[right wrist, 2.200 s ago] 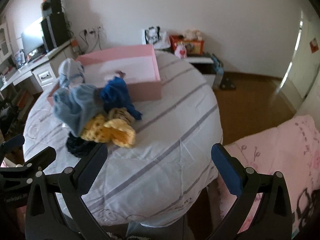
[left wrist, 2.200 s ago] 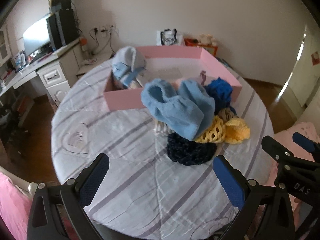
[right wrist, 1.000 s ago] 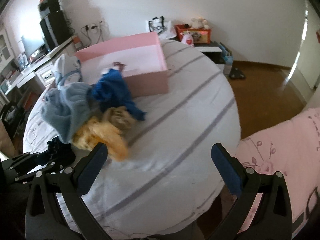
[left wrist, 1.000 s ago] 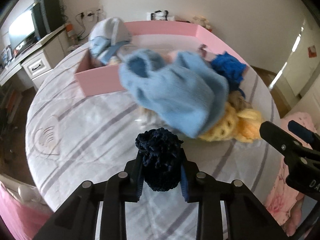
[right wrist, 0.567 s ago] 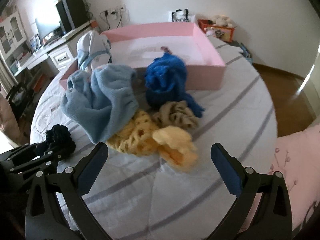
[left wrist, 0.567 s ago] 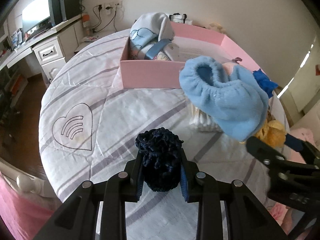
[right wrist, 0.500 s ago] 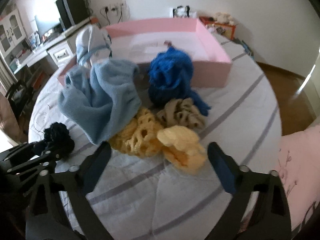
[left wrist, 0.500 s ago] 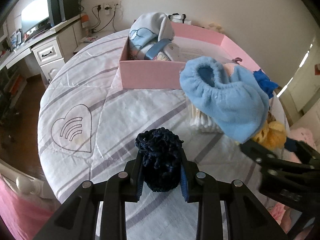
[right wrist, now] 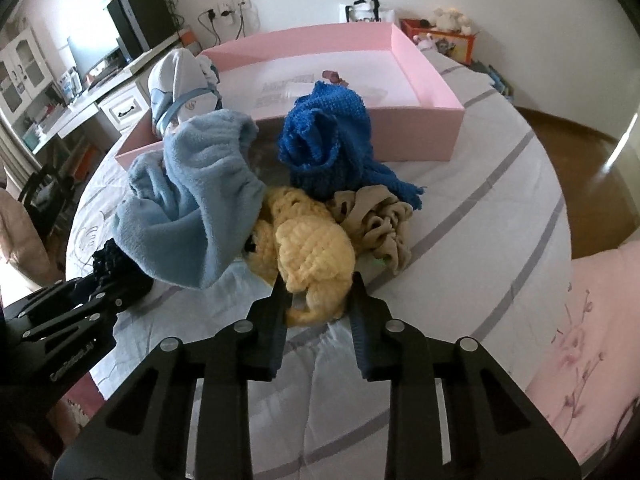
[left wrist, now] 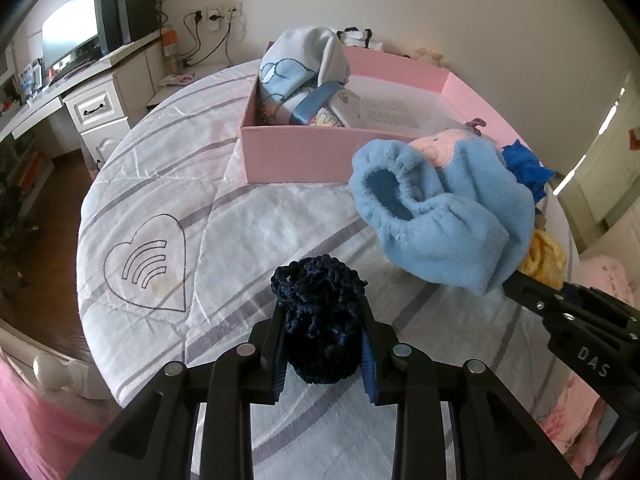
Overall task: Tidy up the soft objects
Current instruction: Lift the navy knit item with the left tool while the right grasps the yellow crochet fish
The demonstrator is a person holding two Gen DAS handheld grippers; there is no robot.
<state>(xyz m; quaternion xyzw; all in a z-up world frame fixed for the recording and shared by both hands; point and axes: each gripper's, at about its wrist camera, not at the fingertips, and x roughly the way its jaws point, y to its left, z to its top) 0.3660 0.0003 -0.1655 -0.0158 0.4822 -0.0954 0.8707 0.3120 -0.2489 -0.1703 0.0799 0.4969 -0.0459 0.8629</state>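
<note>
My left gripper [left wrist: 323,316] is shut on a dark navy crochet piece [left wrist: 318,316] and holds it above the round table. My right gripper [right wrist: 318,294] is shut on a yellow knitted piece [right wrist: 314,256] at the front of the pile. The pile holds a light blue fleece item [right wrist: 192,200], a royal blue knit [right wrist: 328,140] and a beige crochet piece [right wrist: 376,220]. Behind it stands a pink box [right wrist: 416,136] with a pale blue printed cloth bundle [left wrist: 300,76] in its left corner. The box also shows in the left wrist view [left wrist: 296,152].
The table wears a white cloth with grey stripes and a heart print [left wrist: 144,264]. A white desk with a monitor [left wrist: 72,40] stands at the left. A pink bed [right wrist: 592,320] lies close at the right. Wooden floor [right wrist: 580,152] lies beyond the table's right edge.
My right gripper has moved in to the pile and closed from wide open onto the yellow knitted piece. My left gripper still holds the navy crochet piece, nearly still.
</note>
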